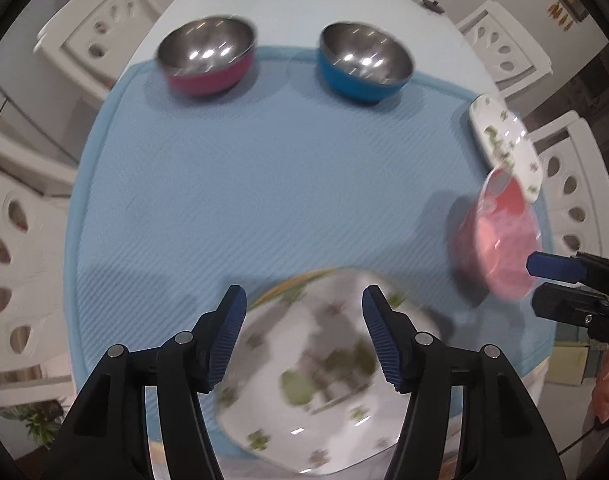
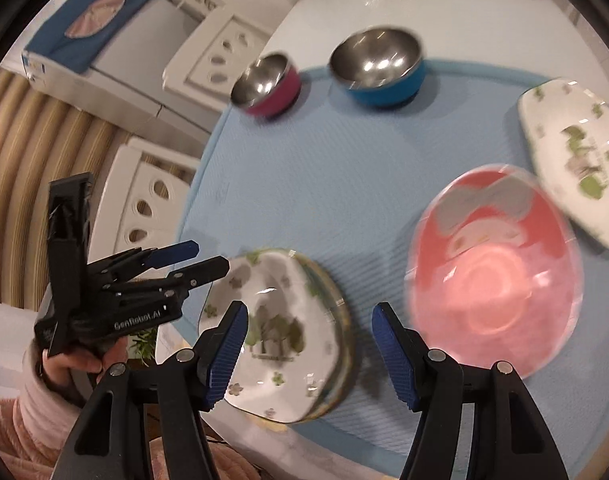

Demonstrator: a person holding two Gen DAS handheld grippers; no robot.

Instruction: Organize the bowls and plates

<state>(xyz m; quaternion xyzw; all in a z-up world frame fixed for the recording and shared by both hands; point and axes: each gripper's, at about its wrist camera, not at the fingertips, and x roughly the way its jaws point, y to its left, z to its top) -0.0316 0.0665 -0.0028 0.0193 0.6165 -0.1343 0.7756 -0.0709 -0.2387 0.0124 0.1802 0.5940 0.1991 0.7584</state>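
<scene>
Blue-padded, my left gripper hangs open and empty above a floral plate. My right gripper gapes empty too, near the pink bowl.

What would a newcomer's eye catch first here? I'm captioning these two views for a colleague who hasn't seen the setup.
Probably the big pink bowl, glossy and cartoon-printed, on the right side of the light blue mat. Next, the two steel-lined bowls at the mat's far edge: the magenta bowl left of the blue bowl. Nearest, a white square plate with green trees tops a short stack, below the open left claw.
</scene>
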